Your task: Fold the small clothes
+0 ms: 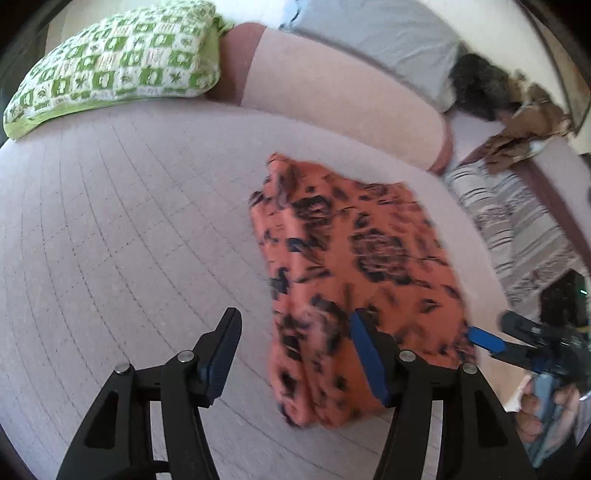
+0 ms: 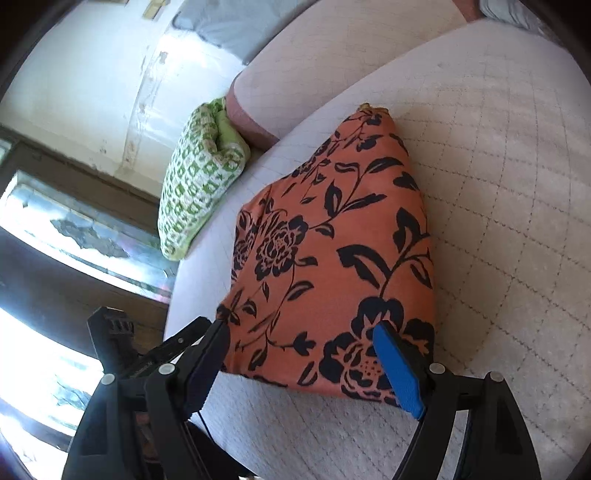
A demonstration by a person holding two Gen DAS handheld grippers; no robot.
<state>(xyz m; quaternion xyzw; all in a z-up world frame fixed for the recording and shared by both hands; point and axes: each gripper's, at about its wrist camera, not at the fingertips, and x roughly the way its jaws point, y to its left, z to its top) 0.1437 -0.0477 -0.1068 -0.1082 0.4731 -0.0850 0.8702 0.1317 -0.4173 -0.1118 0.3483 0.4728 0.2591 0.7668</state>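
An orange garment with a black flower print (image 1: pixel 354 266) lies folded into a rough rectangle on the pale quilted bed (image 1: pixel 129 221). My left gripper (image 1: pixel 295 328) hovers open over its near left edge, one finger above the cloth and the other above the bare quilt. In the right wrist view the same garment (image 2: pixel 332 240) fills the middle, and my right gripper (image 2: pixel 303 332) stands open with the garment's near edge between its fingers, the pads not pressing it. The right gripper (image 1: pixel 491 339) also shows at the garment's right edge, with a hand behind it.
A green-and-white patterned pillow (image 1: pixel 110 62) lies at the far left of the bed, beside a pink bolster (image 1: pixel 332 92) and a grey pillow (image 1: pixel 369 33). Striped cloth (image 1: pixel 517 221) and brown cloth (image 1: pixel 524 129) lie to the right. The bed's edge (image 2: pixel 177 295) drops off beside a window.
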